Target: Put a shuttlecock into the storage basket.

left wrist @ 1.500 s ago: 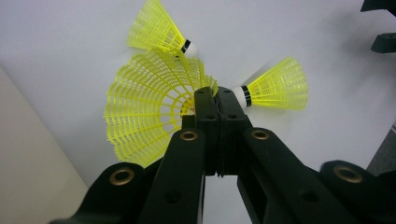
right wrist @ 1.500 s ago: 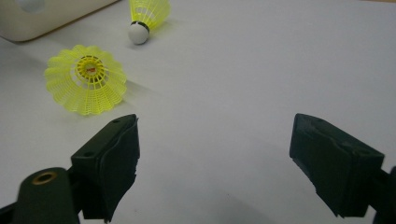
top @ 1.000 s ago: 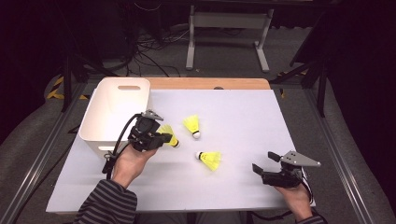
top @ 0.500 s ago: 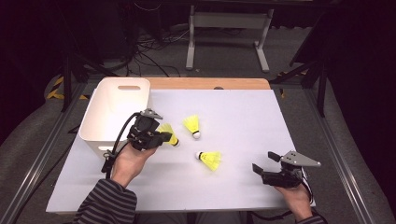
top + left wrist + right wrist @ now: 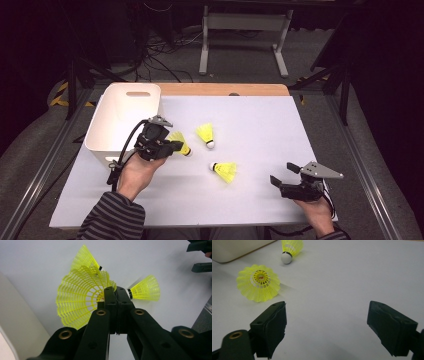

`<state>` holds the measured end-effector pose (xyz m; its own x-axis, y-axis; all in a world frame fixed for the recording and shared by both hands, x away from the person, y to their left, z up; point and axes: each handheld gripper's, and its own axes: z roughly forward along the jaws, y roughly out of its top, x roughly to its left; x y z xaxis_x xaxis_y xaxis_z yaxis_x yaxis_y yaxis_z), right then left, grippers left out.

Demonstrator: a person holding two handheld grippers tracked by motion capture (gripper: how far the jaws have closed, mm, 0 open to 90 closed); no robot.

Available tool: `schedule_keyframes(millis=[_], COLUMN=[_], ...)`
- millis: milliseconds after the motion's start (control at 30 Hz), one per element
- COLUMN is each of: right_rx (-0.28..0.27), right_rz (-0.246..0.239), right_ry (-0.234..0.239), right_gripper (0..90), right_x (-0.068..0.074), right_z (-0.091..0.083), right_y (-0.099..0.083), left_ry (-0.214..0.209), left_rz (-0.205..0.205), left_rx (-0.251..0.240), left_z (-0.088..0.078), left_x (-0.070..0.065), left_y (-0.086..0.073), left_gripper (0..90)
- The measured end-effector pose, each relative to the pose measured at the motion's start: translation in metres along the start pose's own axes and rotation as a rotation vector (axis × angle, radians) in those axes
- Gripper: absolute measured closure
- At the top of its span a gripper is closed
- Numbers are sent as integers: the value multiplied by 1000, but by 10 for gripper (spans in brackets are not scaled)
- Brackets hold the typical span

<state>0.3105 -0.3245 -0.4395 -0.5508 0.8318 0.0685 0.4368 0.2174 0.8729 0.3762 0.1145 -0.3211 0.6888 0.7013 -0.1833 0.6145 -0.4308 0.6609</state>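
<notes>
The left gripper (image 5: 172, 146) is squeezed tight on the frilly edge of a yellow shuttlecock (image 5: 179, 143) just beside the white bin (image 5: 102, 135), while the right gripper (image 5: 282, 172) sits wide open with nothing in it, far from the bin.

white bin (image 5: 114, 131) walls the left, two loose shuttlecocks (image 5: 206, 134) mid-table
</notes>
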Motion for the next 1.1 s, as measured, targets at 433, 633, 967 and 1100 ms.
schedule_keyframes(millis=[433, 633, 967, 1100], right_rx=[0, 1, 0, 1], right_rz=[0, 0, -1, -1], right_ry=[0, 0, 1, 1], right_gripper=[165, 165, 165, 165], right_x=[0, 0, 0, 0], right_z=[0, 0, 0, 0], right_y=[0, 0, 0, 0], left_ry=[5, 5, 12, 12], left_rz=[-5, -14, -16, -22], left_rx=[-19, -30, -41, -46], left_z=[-8, -12, -16, -18], left_x=[4, 6, 9, 10], left_y=[5, 7, 10, 10], left_gripper=[899, 899, 899, 899])
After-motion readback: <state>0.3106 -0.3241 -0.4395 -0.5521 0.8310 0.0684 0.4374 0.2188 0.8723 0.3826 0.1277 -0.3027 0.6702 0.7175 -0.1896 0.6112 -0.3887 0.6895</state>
